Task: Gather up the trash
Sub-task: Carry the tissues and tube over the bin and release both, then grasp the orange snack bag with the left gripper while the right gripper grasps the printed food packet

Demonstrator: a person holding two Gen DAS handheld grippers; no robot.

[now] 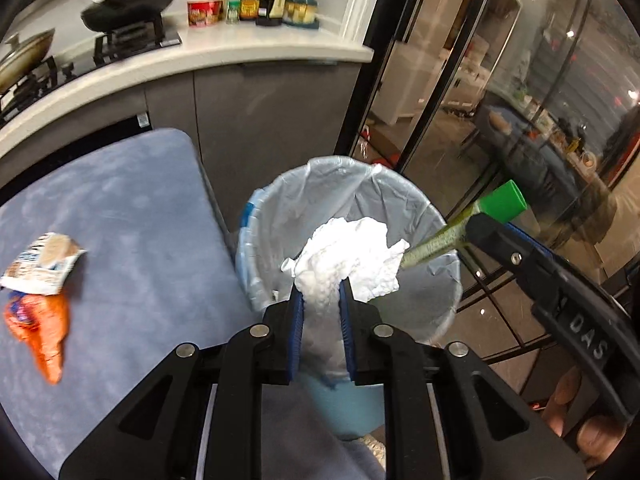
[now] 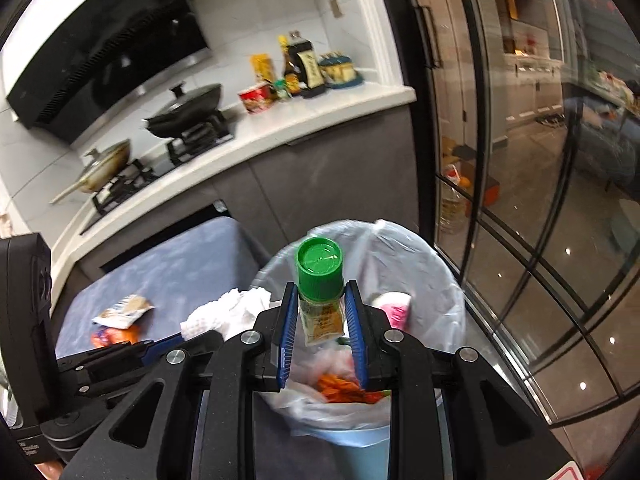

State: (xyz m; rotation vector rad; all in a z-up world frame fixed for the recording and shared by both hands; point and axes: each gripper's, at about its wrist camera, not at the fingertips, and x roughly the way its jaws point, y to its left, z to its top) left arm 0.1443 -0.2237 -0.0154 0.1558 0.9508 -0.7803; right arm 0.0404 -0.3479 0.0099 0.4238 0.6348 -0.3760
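The left gripper (image 1: 322, 286) pinches a crumpled white tissue (image 1: 348, 258) over the open mouth of the lined bin (image 1: 400, 196) — the right gripper (image 2: 322, 294) clamps a green-capped spice bottle (image 2: 320, 276) above the same bin. Two wrappers (image 1: 40, 280) lie near the left edge of the blue cushion (image 1: 140, 208).

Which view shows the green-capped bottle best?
Right wrist: the bottle stands upright between the right gripper pads, cap and label facing the camera, over the bin. Left wrist shows it side-on, partly behind tissue.
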